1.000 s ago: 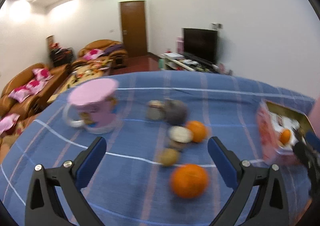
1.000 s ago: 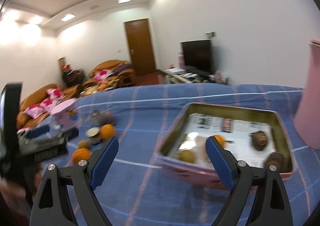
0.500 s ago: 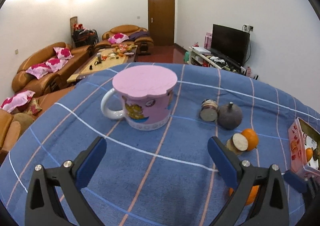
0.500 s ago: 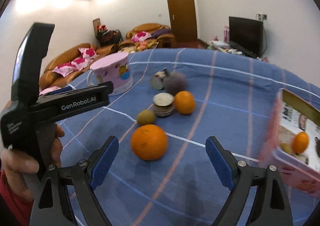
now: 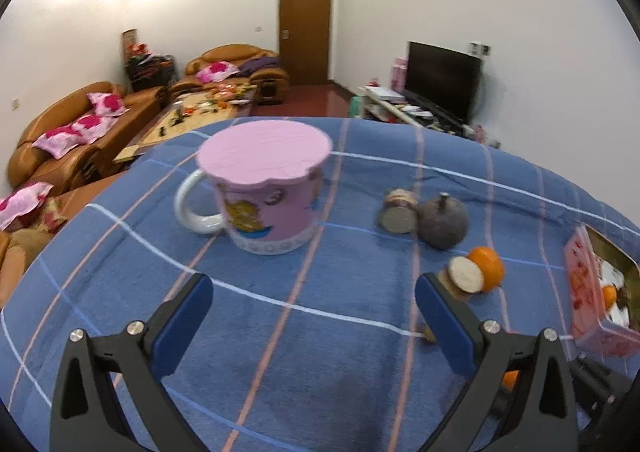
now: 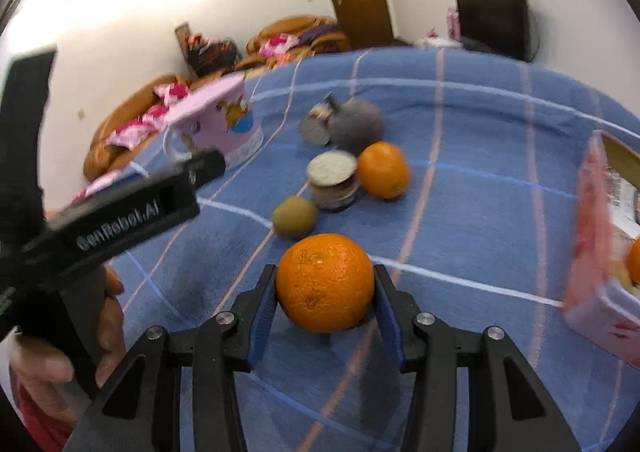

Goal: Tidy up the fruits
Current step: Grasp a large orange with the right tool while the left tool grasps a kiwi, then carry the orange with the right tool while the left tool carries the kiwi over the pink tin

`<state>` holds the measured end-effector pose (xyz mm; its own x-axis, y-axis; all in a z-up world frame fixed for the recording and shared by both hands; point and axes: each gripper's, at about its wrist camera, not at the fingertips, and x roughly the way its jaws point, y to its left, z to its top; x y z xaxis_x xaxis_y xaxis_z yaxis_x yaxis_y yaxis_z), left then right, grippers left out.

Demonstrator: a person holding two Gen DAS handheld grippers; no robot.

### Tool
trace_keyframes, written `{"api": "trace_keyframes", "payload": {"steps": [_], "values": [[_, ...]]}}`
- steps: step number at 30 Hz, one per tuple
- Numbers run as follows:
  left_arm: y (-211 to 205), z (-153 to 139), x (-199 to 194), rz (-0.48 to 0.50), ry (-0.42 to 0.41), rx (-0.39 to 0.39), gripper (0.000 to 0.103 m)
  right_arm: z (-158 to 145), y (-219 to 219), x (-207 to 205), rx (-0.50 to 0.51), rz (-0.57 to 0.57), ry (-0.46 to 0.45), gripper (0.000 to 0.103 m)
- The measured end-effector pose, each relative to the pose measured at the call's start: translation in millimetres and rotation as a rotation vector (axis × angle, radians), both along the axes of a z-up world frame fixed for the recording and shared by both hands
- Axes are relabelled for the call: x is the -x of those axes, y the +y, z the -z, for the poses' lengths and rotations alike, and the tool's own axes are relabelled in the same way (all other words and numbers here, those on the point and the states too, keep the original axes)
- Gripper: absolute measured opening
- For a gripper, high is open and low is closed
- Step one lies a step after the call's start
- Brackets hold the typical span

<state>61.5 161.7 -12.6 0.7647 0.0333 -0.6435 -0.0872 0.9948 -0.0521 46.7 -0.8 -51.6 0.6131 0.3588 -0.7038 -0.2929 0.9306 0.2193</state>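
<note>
My right gripper point(image 6: 325, 306) is shut on a large orange point(image 6: 325, 281) on the blue checked tablecloth. Beyond it lie a kiwi point(image 6: 294, 217), a small jar point(image 6: 333, 181), a smaller orange point(image 6: 383, 170) and a dark round fruit point(image 6: 356, 127). The pink tin box point(image 6: 600, 252) with fruit inside stands at the right. My left gripper point(image 5: 312, 312) is open and empty above the cloth, in front of the pink mug point(image 5: 266, 188). In the left wrist view the smaller orange point(image 5: 489, 266), dark fruit point(image 5: 443, 220) and tin box point(image 5: 600, 292) show at the right.
A second small jar point(image 5: 398, 210) lies on its side beside the dark fruit. The pink mug point(image 6: 224, 124) has a pink lid. The hand-held left gripper body point(image 6: 120, 220) fills the left of the right wrist view. Sofas and a TV stand beyond the table.
My right gripper moved forward to the large orange and closed on it. My left gripper turned left from the fruit toward the pink mug and stayed open.
</note>
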Motion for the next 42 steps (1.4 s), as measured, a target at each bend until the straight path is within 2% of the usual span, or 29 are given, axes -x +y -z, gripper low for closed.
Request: {"api": "trace_keyframes", "payload": {"steps": [4, 7, 8, 11, 13, 14, 15, 17, 19, 21, 24, 30, 37, 42], "values": [[-20.1, -0.1, 2.8, 0.158, 0.013, 0.012, 0.088, -18.9, -24.5, 26.0, 0.074, 0.054, -0.128, 0.048], [-48.4, 1.6, 7.9, 0.233, -0.001, -0.100, 0.079, -27.3, -45.7, 46.0, 0.106, 0.075, -0.194, 0.048], [-58.3, 4.2, 8.4, 0.267, 0.003, -0.129, 0.076, -28.8, -50.7, 50.1, 0.111, 0.082, -0.205, 0.048], [-71.9, 10.1, 4.4, 0.311, 0.034, -0.148, 0.075, -32.2, -61.8, 56.1, 0.103, 0.099, -0.214, 0.048], [-78.0, 17.6, -2.5, 0.308, 0.068, -0.174, 0.070, -33.0, -63.7, 51.1, 0.084, 0.098, -0.206, 0.048], [-80.2, 22.6, -8.3, 0.306, 0.104, -0.181, 0.064, -32.0, -63.2, 49.6, 0.082, 0.092, -0.204, 0.048], [-79.8, 26.6, -11.0, 0.309, 0.130, -0.172, 0.056, -31.3, -61.1, 49.5, 0.085, 0.087, -0.203, 0.048], [-77.6, 33.1, -18.3, 0.304, 0.183, -0.135, 0.048, -31.0, -58.3, 49.3, 0.088, 0.077, -0.200, 0.048], [-72.7, 32.1, -21.3, 0.298, 0.187, -0.089, 0.046, -30.6, -57.5, 48.2, 0.076, 0.070, -0.193, 0.048], [-72.4, 31.7, -22.7, 0.299, 0.188, -0.079, 0.044, -29.9, -56.2, 46.9, 0.078, 0.070, -0.192, 0.048], [-72.6, 30.2, -23.4, 0.313, 0.180, -0.067, 0.030, -29.5, -56.7, 47.3, 0.078, 0.071, -0.193, 0.048], [-58.3, 25.6, -17.5, 0.312, 0.159, -0.003, 0.030, -30.2, -58.6, 50.0, 0.079, 0.081, -0.206, 0.048], [-50.2, 12.7, 2.4, 0.308, 0.042, 0.029, 0.030, -37.3, -64.8, 53.8, 0.069, 0.099, -0.243, 0.048], [-49.5, 4.0, 10.5, 0.234, -0.032, 0.040, 0.030, -43.6, -62.6, 58.6, 0.140, 0.118, -0.325, 0.048]]}}
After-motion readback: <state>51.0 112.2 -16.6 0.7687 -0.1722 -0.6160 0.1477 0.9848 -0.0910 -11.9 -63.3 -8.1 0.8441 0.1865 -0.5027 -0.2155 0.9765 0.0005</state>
